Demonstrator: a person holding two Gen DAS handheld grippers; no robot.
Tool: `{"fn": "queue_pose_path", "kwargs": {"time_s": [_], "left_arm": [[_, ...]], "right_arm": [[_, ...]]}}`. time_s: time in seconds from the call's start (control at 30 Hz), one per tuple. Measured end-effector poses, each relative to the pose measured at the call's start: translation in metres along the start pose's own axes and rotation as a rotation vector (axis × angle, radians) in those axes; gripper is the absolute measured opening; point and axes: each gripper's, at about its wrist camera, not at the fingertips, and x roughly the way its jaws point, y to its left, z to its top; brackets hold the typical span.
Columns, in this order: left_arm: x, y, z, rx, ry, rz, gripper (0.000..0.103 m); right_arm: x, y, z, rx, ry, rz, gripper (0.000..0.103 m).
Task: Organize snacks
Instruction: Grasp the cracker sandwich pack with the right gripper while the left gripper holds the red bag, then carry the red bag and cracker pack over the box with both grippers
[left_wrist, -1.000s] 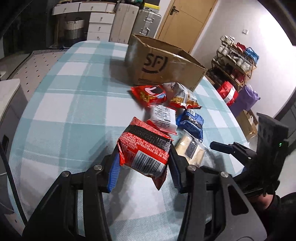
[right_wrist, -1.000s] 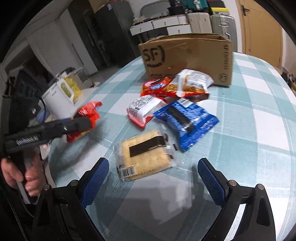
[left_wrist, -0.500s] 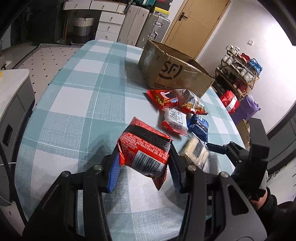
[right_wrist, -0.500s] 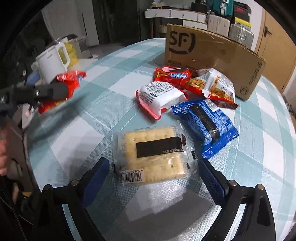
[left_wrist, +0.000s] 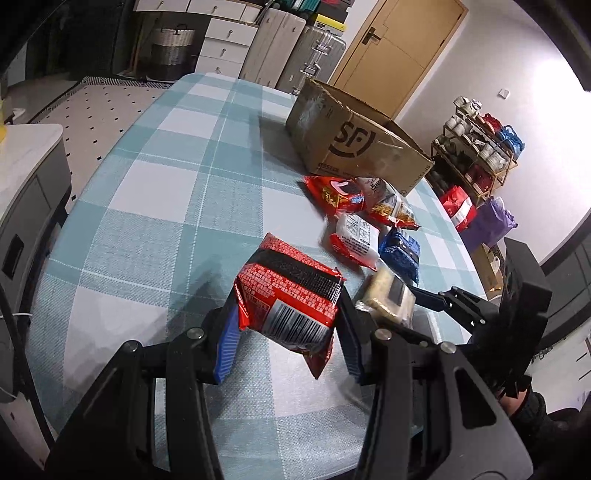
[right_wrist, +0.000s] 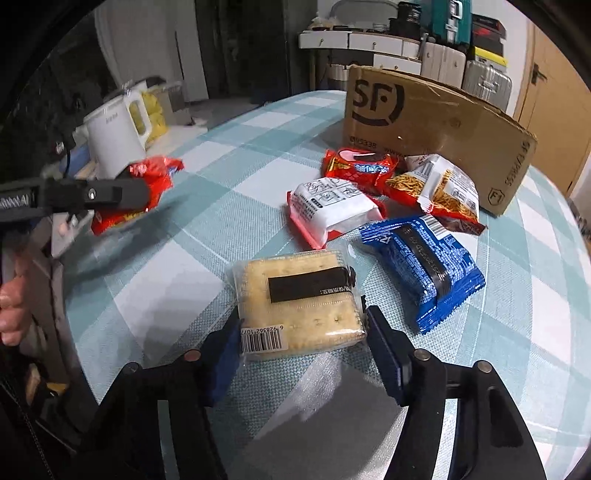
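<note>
On the checked tablecloth, the right gripper is closing on the cracker pack, which wants gentle squeezing; the left gripper is clamping a red packet.

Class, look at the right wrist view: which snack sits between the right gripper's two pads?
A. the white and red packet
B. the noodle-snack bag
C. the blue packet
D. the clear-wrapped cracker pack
D: the clear-wrapped cracker pack lies between the blue pads of the right gripper, whose jaws have just been closing onto its sides.
</note>
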Motion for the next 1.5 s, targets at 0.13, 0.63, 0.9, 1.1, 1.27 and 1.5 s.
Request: {"fn": "queue_pose_path", "kwargs": {"time_s": [0.13,0.63,0.9,1.1,1.27,1.5], "left_arm": [[-0.001,0.003,0.000,-0.005,-0.001,0.001,0.044],[0.003,-0.011,0.009,0.017,0.002,0.002,0.044],[0.012,-0.035,0.031,0.064,-0.003,-0.021,0.044],[0.021,-0.060,0.051,0.109,-0.010,-0.042,0.044],[0.029,-0.076,0.080,0.155,-0.020,-0.044,0.044],[0.038,-0.092,0.123,0.180,-0.030,-0.064,0.044]], "right_arm": [[-0.006,-0.009,-0.002,0.064,-0.021,0.045,0.062],[-0.036,-0.022,-0.001,0.134,-0.111,0.133,0.062],[-0.067,-0.042,0.006,0.184,-0.191,0.163,0.062],[-0.083,-0.059,0.019,0.205,-0.240,0.174,0.062],[-0.093,-0.071,0.035,0.200,-0.272,0.172,0.062],[-0.110,-0.088,0.070,0.180,-0.328,0.174,0.062]]}}
